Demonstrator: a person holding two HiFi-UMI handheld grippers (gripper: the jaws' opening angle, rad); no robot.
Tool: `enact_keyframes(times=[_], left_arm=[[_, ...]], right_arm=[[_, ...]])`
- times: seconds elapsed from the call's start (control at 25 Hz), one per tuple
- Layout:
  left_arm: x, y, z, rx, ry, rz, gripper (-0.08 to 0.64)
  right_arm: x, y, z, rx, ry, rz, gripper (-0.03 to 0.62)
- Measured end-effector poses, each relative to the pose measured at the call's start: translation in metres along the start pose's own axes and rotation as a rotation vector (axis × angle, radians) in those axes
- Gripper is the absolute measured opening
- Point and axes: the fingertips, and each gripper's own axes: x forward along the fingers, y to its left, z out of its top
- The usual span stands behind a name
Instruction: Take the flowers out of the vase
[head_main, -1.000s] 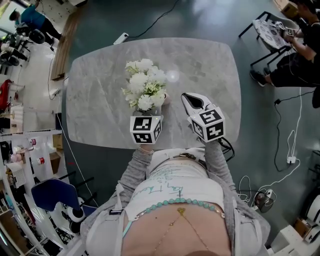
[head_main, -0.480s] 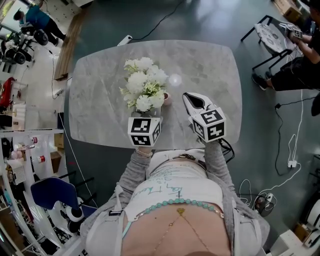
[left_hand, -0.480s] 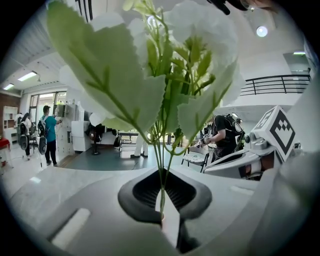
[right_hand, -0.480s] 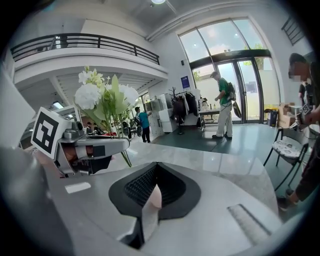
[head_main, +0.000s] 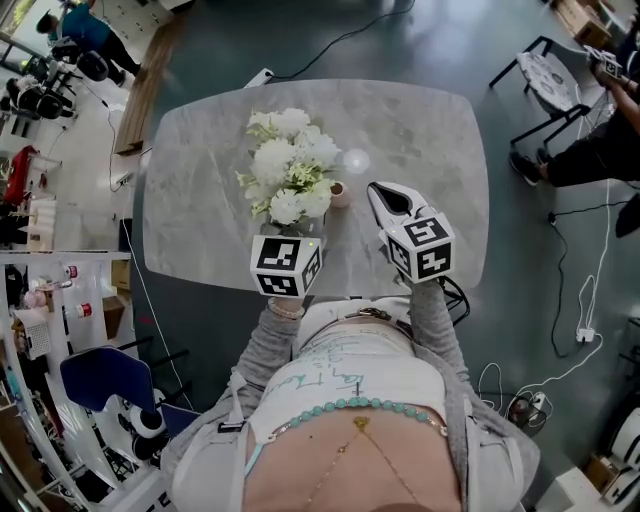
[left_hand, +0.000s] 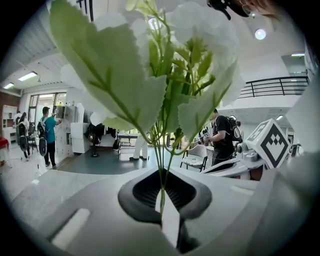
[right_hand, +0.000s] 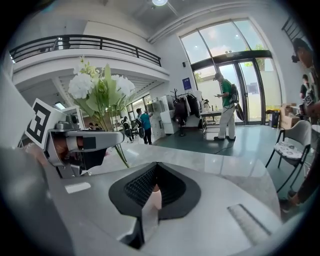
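A bunch of white flowers (head_main: 285, 165) with green leaves hangs over the near left of the grey marble table (head_main: 420, 130). My left gripper (head_main: 288, 240) is shut on its thin green stems (left_hand: 161, 185), and the blooms (left_hand: 150, 65) fill the left gripper view. A small pinkish vase (head_main: 338, 192) stands on the table at the bunch's right edge; the stem ends are hidden. My right gripper (head_main: 372, 190) sits just right of the vase, apart from it, jaws shut (right_hand: 151, 192). The flowers (right_hand: 102, 85) and left gripper (right_hand: 75, 142) show at the left of the right gripper view.
The table's far and right parts are bare marble. On the floor lie a power strip (head_main: 258, 76) and cables (head_main: 580, 330). A chair (head_main: 545, 70) and a seated person (head_main: 600, 150) are at the right, a blue chair (head_main: 100, 385) at the lower left.
My left gripper has drawn the flowers slightly left and toward me, uncovering more of the vase. The right gripper has stayed beside the vase.
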Motion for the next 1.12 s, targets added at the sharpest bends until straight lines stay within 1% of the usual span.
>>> enact_keyframes(times=[0.4, 0.6, 0.84, 1.12], left_arm=[[-0.016, -0.004, 0.022, -0.014, -0.006, -0.025, 0.017], [-0.021, -0.009, 0.025, -0.017, 0.014, -0.035, 0.017], [-0.024, -0.011, 0.031, -0.028, 0.012, -0.044, 0.017], [-0.027, -0.012, 0.033, -0.024, 0.018, -0.055, 0.017]], right_arm=[[0.003, 0.003, 0.004, -0.002, -0.001, 0.010, 0.028], [0.004, 0.000, 0.003, -0.007, 0.008, 0.011, 0.028], [0.003, -0.002, 0.009, -0.015, 0.003, 0.010, 0.027], [0.005, 0.000, 0.012, -0.026, 0.007, 0.014, 0.026]])
